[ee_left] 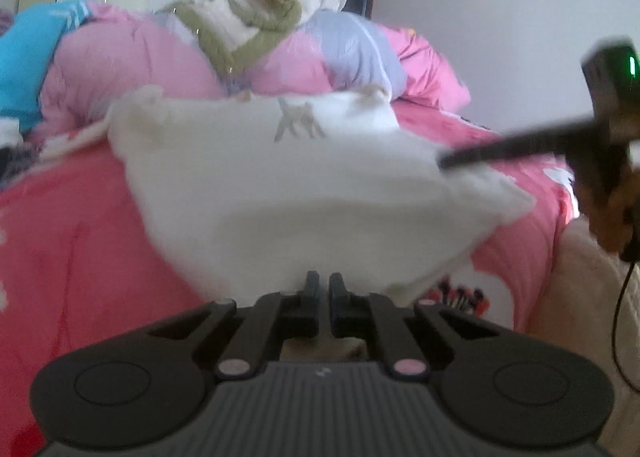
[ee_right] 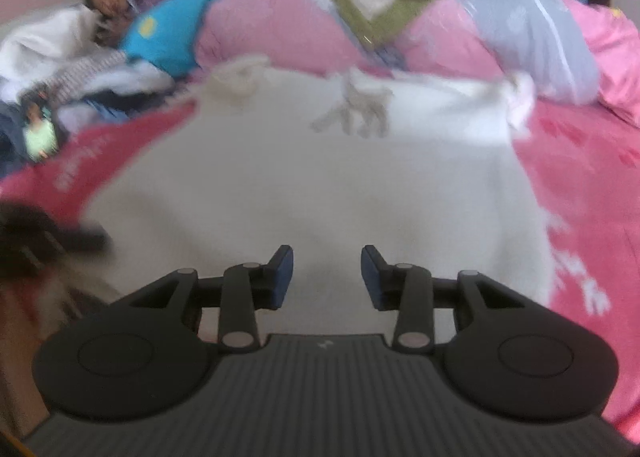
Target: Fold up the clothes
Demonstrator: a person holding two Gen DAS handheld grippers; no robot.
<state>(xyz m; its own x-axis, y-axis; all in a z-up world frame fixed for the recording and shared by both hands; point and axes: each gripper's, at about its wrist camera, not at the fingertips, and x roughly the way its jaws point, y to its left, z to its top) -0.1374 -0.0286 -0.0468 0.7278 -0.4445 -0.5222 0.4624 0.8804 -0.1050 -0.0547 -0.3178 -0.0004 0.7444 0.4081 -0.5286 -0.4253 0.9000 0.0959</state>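
Note:
A white fleecy garment with a small beige animal print lies spread on the pink bed sheet. My left gripper is shut on its near edge, and the cloth rises from the fingers. From the right, my right gripper's finger reaches over the garment's right side. In the right wrist view the same garment fills the middle. My right gripper stands open just above it, with nothing between its blue pads. The left gripper is a dark blur at the left edge.
A bunched pink and lilac duvet lies behind the garment, with a green and white garment on top and a blue one beside it. A person lies at the far left among more clothes. A cable hangs at the right.

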